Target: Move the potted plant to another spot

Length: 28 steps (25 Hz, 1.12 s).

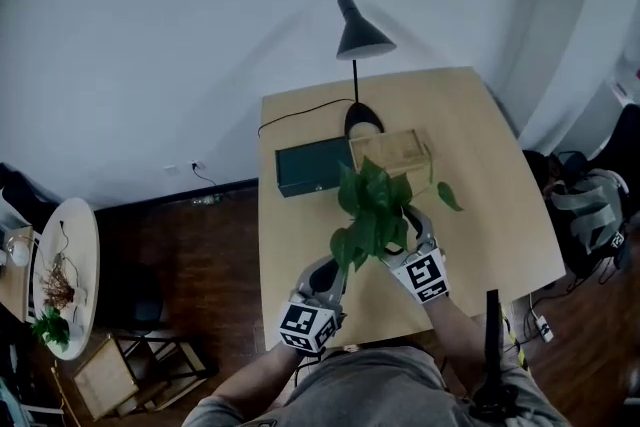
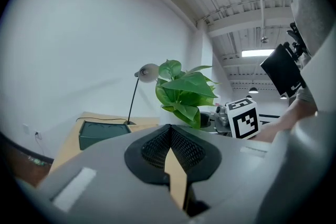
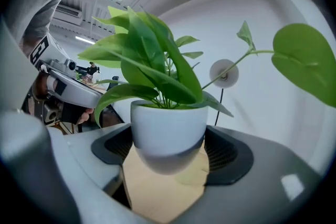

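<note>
1. right tool (image 3: 168, 150) is clamped on the white pot (image 3: 168, 131) of the potted plant (image 3: 157, 76), one dark pad against each side of the pot.
2. we see the pot upright in the right gripper view, and its rounded base looks to be clear of the tabletop (image 1: 480, 175), with bare wood showing under it.
3. left tool (image 2: 169, 128) has its jaws together at the tips with nothing between them. only a thin sliver of wood shows through the gap behind the tips.
4. in the head view the plant sits over the middle of the tabletop, between the two tools and on the near side of the dark green box (image 1: 312, 165) and the wooden box (image 1: 390, 153).
5. left tool is just beside the plant on its left, close to the tabletop's near edge. we can't tell from any view whether it touches the leaves.
6. black lamp (image 1: 358, 35) stands at the far edge, behind the two boxes, its cable running off to the left.
7. from the left gripper view, the right tool's marker cube (image 2: 243, 119) shows just to the right of the foliage.
</note>
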Tool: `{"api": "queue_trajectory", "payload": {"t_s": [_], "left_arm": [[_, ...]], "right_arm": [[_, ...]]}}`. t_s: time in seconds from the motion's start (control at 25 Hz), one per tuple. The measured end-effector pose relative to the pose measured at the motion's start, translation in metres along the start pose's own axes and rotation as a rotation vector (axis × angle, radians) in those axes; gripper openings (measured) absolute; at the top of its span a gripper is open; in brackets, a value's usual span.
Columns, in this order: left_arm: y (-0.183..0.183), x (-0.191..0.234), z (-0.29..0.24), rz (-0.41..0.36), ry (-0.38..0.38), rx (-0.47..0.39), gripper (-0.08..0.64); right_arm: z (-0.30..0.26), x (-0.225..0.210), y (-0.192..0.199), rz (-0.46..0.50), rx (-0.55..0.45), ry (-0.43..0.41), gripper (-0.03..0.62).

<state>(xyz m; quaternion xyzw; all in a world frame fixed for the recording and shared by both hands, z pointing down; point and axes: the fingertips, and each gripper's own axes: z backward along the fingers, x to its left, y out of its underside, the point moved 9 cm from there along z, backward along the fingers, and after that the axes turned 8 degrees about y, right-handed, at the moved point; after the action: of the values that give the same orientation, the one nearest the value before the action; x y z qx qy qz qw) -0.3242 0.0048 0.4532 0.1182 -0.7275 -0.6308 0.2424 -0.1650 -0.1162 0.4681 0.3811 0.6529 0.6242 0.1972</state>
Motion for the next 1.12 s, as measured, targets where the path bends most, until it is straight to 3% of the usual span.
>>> {"api": "queue_trajectory", "payload": {"t_s": [0.32, 0.56, 0.84, 1.12], "left_arm": [[-0.007, -0.030, -0.023, -0.021, 0.171, -0.010, 0.002], [-0.009, -0.055, -0.043, -0.046, 0.256, 0.002, 0.002], [-0.008, -0.083, -0.090, -0.061, 0.264, -0.002, 0.002], [-0.002, -0.121, -0.169, -0.062, 0.217, 0.001, 0.002]], "right_arm": [[0.062, -0.021, 0.000, -0.025, 0.005, 0.186, 0.436], [0.095, -0.043, 0.004, -0.047, 0.006, 0.275, 0.436], [0.115, -0.088, 0.021, -0.056, -0.008, 0.296, 0.435], [0.132, -0.164, 0.049, -0.061, -0.008, 0.251, 0.436]]}}
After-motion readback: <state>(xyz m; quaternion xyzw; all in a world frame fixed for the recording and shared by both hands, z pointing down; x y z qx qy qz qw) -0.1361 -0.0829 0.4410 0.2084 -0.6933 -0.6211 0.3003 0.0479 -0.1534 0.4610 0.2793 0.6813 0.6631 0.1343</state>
